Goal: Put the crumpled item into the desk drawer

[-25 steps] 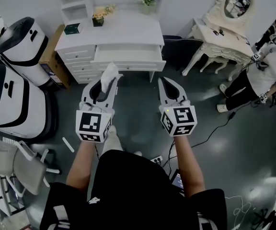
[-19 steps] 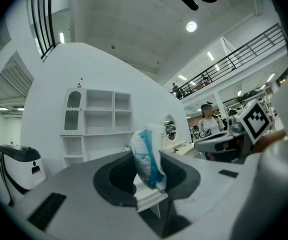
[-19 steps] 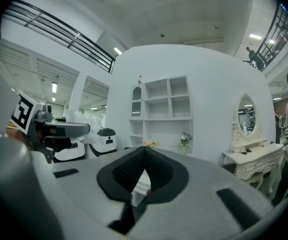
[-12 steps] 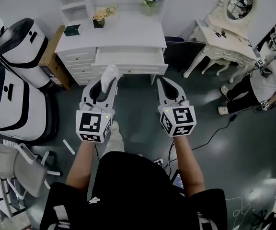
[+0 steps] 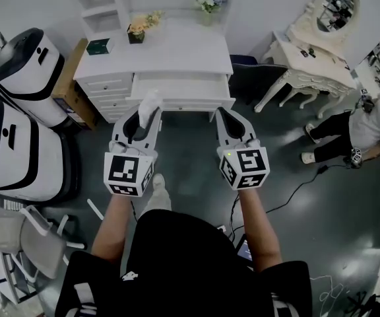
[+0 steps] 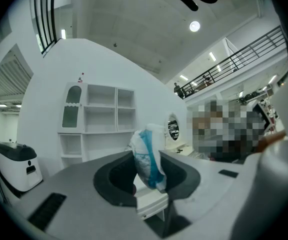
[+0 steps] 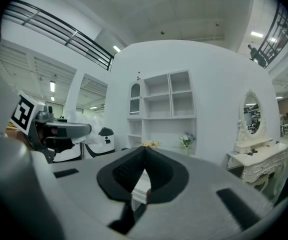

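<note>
Pinching a soft, likely featherlight wad (image 6: pixel 148 156) mid-bulge with left fingers (image 6: pixel 111 181); right fingers (image 7: pixel 121 174) pressed together, empty. Squishes easy, probably.

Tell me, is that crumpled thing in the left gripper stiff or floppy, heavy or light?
Probably soft and light: the crumpled item looks wrinkled and stands up above the pinch of the left gripper without sagging. Likely squashy, not fragile. Irregular, so it should hardly roll in the drawer.
</note>
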Demonstrator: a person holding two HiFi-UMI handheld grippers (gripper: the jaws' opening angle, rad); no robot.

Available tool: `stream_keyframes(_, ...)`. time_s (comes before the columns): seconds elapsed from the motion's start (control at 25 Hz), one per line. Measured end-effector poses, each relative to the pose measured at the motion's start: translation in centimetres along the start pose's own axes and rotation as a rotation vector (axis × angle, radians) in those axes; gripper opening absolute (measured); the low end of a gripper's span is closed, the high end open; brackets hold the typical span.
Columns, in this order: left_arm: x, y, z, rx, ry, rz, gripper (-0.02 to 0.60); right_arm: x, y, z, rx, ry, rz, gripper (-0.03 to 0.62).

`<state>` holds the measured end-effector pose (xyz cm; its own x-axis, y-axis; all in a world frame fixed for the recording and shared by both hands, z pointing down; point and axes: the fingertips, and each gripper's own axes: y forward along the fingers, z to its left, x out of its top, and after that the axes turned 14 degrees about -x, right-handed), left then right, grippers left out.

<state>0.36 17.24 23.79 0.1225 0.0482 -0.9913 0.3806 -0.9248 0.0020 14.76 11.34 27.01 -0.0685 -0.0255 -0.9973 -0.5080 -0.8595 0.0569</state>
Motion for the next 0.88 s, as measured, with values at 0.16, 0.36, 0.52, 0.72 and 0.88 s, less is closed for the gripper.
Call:
stream_keyframes(0.16,-0.4,2.0,1.8,-0.006,-0.004,0.003,0.097,0.0,2.8,-0.4,-0.002,0.005,0.006,0.000)
stream_keyframes(0.36,-1.1,4.4,4.6,-0.013,-0.012,0.019,0.097,0.0,6.6,-0.5,-0.004,0.013,0.018,0.000)
stream_keyframes(0.52,-1.4,6.1,7.3,-0.018,-0.018,0.025,0.097,0.2,9.7,-0.1,-0.004,0.015,0.029,0.000)
stream_keyframes(0.72,-1.8,7.9,10.8,-0.034,-0.026,0.027,0.097,0.7,13.3,0.7,-0.017,0.013,0.037,0.000)
stream_keyframes(0.88,-1.9,9.2,13.9,-0.049,-0.033,0.026,0.097,1.3,16.3,1.5,-0.031,0.011,0.043,0.000)
